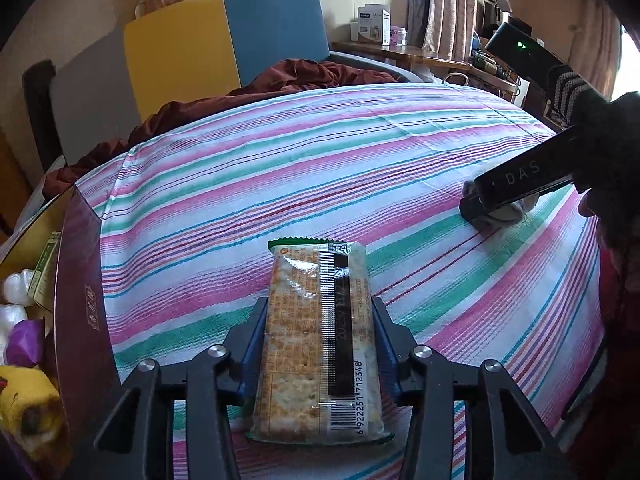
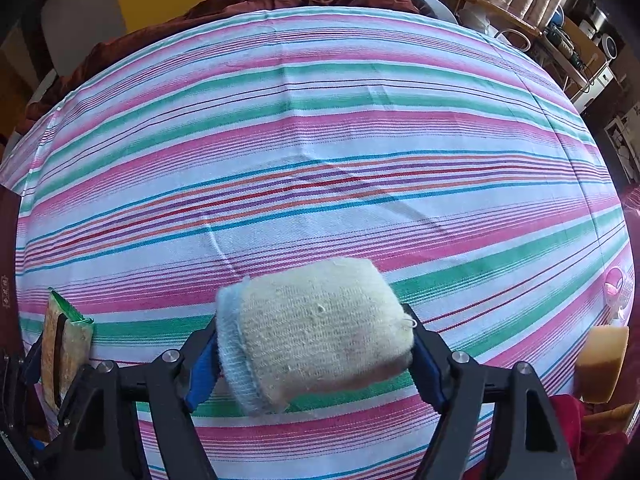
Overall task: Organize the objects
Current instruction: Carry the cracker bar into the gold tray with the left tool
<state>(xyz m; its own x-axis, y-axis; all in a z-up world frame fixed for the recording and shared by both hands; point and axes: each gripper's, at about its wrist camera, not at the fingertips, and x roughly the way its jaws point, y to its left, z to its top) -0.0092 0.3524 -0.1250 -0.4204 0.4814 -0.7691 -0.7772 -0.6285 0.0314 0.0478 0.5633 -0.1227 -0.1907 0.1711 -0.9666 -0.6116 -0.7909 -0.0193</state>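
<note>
Striped bedsheet (image 1: 280,168) underlies cracker packet (image 1: 316,340) and rolled sock (image 2: 316,336), each clamped between jaws.

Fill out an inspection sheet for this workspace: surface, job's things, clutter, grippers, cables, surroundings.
Surface: striped sheet over the bed, lightly creased.
Job's things: cracker packet in the left gripper; rolled sock in the right gripper; maroon box at the left edge, already holding a small carton and soft items.
Clutter: tan sponge-like block at the right edge; dark red blanket bunched at the far side.
Grippers: both shut on their loads, held just above the sheet.
Cables: a white cord beyond the bed's far right corner.
Surroundings: yellow and blue headboard, curtained window, wooden shelf with boxes.
</note>
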